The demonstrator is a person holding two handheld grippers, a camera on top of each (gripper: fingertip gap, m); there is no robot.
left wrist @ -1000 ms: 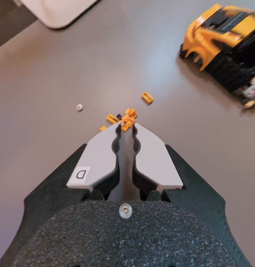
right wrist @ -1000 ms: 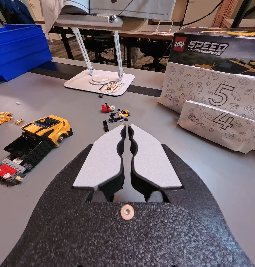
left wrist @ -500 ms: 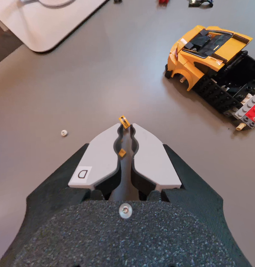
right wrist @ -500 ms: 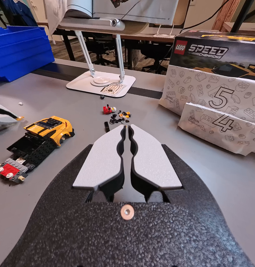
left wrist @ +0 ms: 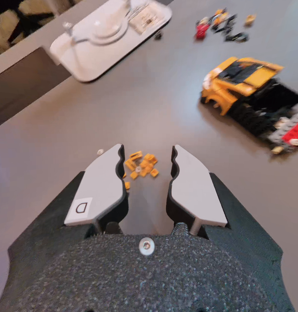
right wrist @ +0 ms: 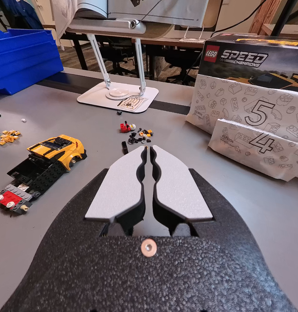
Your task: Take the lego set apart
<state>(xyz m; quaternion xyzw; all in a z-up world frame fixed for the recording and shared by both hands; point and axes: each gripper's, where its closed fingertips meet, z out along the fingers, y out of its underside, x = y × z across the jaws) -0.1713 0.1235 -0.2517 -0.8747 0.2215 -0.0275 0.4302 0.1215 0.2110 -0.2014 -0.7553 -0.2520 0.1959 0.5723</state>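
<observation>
The grey table (right wrist: 229,211) carries everything; at its far right stands the set's printed box (right wrist: 252,55) with two numbered paper bags (right wrist: 256,148) leaning before it, a stack of blue bins (right wrist: 23,57) sits far left, and a white stand base (right wrist: 118,98) lies at the back centre.

The half-stripped yellow car (right wrist: 42,165) rests on the table left of centre in the right wrist view, and to the upper right in the left wrist view (left wrist: 249,99); its yellow roof and nose remain on a black studded chassis whose red and grey tail end lies bare; its long axis runs from the far yellow nose toward the near red end, slanting leftward as seen from the right tool.

The left gripper (left wrist: 147,148) hangs with its jaws spread wide and nothing between them, above a small heap of yellow tiles (left wrist: 141,165); the right gripper (right wrist: 148,148) has its jaws drawn nearly together, and a tiny tan speck shows at the tips, too small to tell whether it is gripped.

Beyond the right tips lies a scatter of small black and orange parts (right wrist: 139,136) with a red minifigure (right wrist: 126,127); a lone white stud (right wrist: 23,120) lies apart.

Judged from this, the car sits between the two tools, ahead and to the right of the left one, which seems nearer and is already free to reach.
</observation>
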